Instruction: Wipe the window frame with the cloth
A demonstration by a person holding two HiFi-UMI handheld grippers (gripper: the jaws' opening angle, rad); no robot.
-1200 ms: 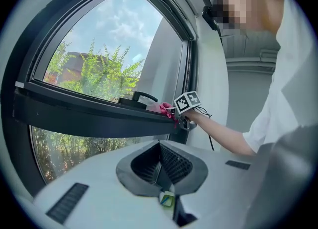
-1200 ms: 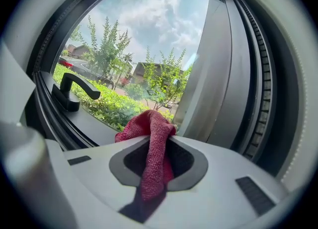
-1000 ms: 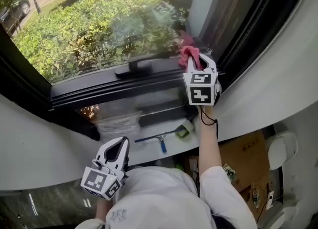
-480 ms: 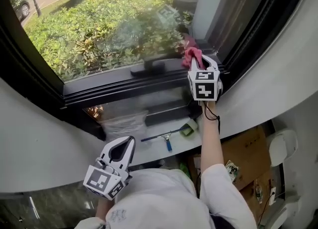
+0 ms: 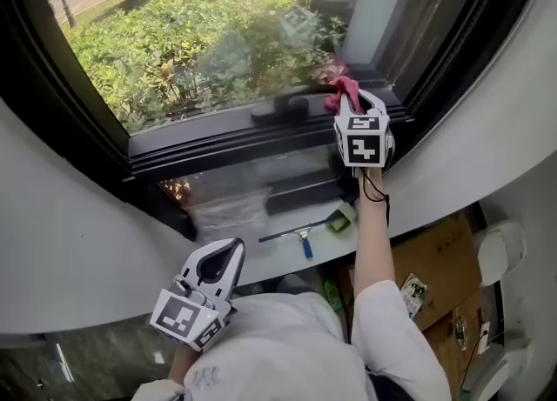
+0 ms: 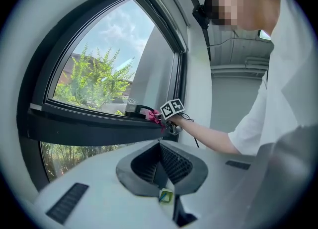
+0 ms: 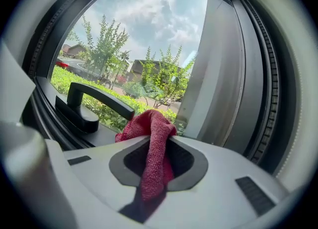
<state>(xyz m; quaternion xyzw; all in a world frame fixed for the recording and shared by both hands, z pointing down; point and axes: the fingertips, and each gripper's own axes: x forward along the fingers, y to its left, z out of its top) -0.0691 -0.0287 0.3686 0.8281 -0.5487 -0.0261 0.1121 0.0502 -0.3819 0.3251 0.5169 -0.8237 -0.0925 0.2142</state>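
At 7 o'clock in the head view, your left gripper (image 5: pixel 230 253) hangs low, well apart from the frame (image 5: pixel 218 143), and poses no hazard there. The risks lie further right. The handle (image 5: pixel 283 110) stands on the frame just at 9 o'clock of the cloth (image 5: pixel 342 90), so a stroke toward it would likely snag the loose wad and drag it out of the jaws. Only a narrow fold of the cloth is pinched, so hard rubbing may pull it free. Press too low and the hard tips of your right gripper (image 5: pixel 352 103) may scrape the frame instead of the fabric. At 3 o'clock the frame's corner is near, and so small a wad may skip it.

Claws, left to right:
- **Left:** the jaws are together with nothing between them.
- **Right:** the jaws are nearly together, clamped on the red cloth. Its bunched end sticks out at 12 o'clock and appears to lie against the frame, just beside the handle.
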